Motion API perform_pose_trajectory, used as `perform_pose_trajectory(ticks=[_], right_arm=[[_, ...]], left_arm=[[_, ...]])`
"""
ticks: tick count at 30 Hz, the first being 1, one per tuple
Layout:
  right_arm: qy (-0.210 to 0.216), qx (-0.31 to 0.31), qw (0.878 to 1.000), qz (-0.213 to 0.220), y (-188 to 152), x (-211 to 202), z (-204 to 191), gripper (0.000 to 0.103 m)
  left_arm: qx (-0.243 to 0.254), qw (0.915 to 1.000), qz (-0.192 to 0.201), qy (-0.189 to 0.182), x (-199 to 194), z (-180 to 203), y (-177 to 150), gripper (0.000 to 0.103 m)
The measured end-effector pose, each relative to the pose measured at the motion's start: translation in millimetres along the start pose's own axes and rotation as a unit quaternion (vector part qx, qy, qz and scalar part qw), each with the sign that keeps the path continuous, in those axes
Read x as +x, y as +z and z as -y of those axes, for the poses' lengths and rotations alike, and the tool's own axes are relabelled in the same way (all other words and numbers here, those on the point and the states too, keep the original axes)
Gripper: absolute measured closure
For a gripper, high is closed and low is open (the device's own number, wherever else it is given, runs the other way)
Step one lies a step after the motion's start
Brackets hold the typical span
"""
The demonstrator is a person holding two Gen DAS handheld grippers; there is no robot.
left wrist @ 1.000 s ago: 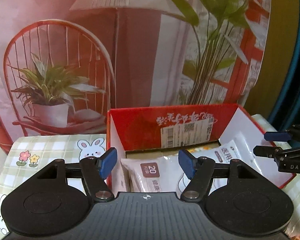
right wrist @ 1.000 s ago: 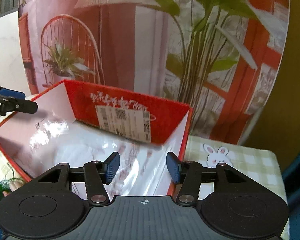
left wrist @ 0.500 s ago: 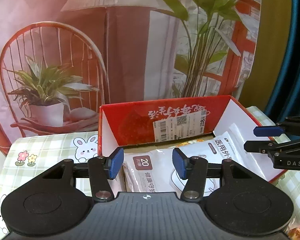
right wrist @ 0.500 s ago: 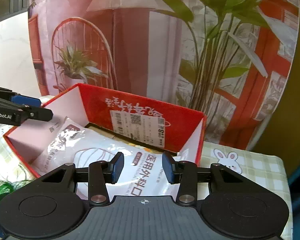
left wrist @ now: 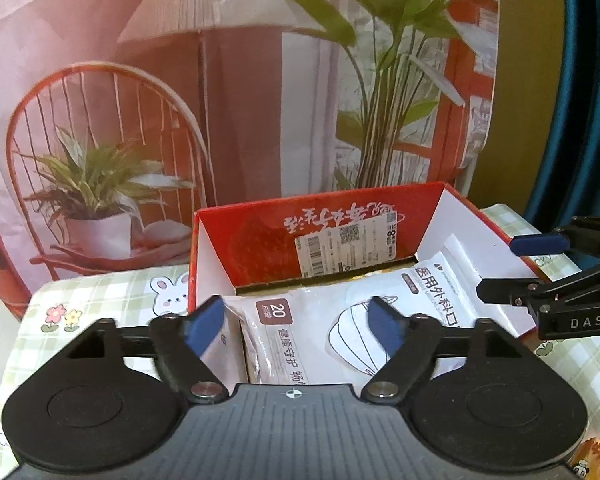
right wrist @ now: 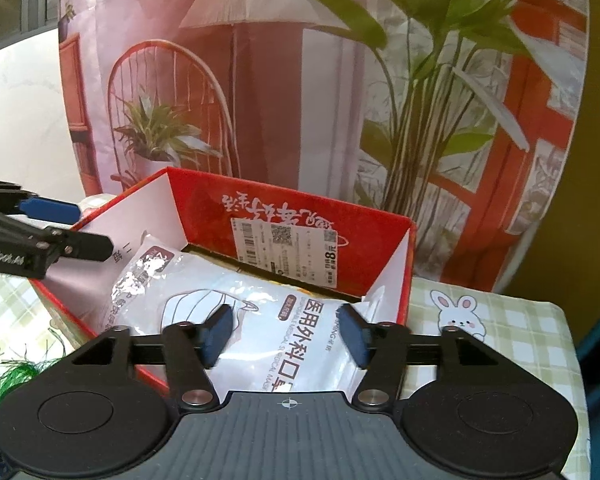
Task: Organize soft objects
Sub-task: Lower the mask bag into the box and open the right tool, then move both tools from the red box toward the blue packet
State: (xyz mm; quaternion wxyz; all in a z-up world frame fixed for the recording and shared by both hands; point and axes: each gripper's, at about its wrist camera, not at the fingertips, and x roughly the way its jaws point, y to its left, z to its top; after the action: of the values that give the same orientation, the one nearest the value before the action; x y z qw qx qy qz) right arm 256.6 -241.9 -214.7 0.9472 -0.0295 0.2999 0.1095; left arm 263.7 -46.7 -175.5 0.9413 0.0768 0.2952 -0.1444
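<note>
Grippers first: the left gripper [left wrist: 298,324] has its blue pads apart and its jaws are opening, with nothing pressed between them; the left end of the mask packet [left wrist: 296,336] only shows beyond the gap. The right gripper [right wrist: 286,332] is also opening, its pads standing clear on both sides of the printed part of the same packet, not pressing on it. In the left view the right gripper appears from the side at the right wall of the box, and there too its fingers are separated.

The packet, a soft white plastic pack with a drawn face mask and Chinese text, lies inside the red box [right wrist: 300,220], across its floor and leaning a little on the left white flap. The box stands on a checked cloth with rabbits [right wrist: 480,320].

To my judgement, the step in hand is the release: the packet is placed and both grippers let it go. The next move probably calls for drawing both grippers away without catching the slippery film, then finding another soft thing.

Hard to see: something green and fringed [right wrist: 20,372] at the left edge of the right view is cut off, and I cannot tell what it is. What lies under the packet is hidden.
</note>
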Motion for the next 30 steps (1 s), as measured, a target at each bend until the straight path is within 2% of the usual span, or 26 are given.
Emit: perform_pose_trajectory(ticks=[1,3,5,9,30], right_arm=[[-0.002,0.001,1.0,0.003,0,-3,-1,0.033],[-0.005,0.002,1.0,0.009,-1,-7,-2,0.024],[-0.008,0.004,1.0,0.012,-2,-12,-3,0.013],[-0.01,0.009,1.0,0.017,-6,-22,-5,0.0],[-0.025,0.043,0.998,0.028,-27,-74,-4,0.0]], left_arm=[[0.001,1.0,0.003,0.003,-3,0,0,0.009],[0.003,0.9999,0.009,0.014,-9,3,0,0.003],[-0.003,0.9998,0.016,0.015,-15,3,-1,0.003],[-0.028,0.9995,0.011,0.007,-22,2,-3,0.0],[-0.035,0.999,0.013,0.026,-79,27,-28,0.0]])
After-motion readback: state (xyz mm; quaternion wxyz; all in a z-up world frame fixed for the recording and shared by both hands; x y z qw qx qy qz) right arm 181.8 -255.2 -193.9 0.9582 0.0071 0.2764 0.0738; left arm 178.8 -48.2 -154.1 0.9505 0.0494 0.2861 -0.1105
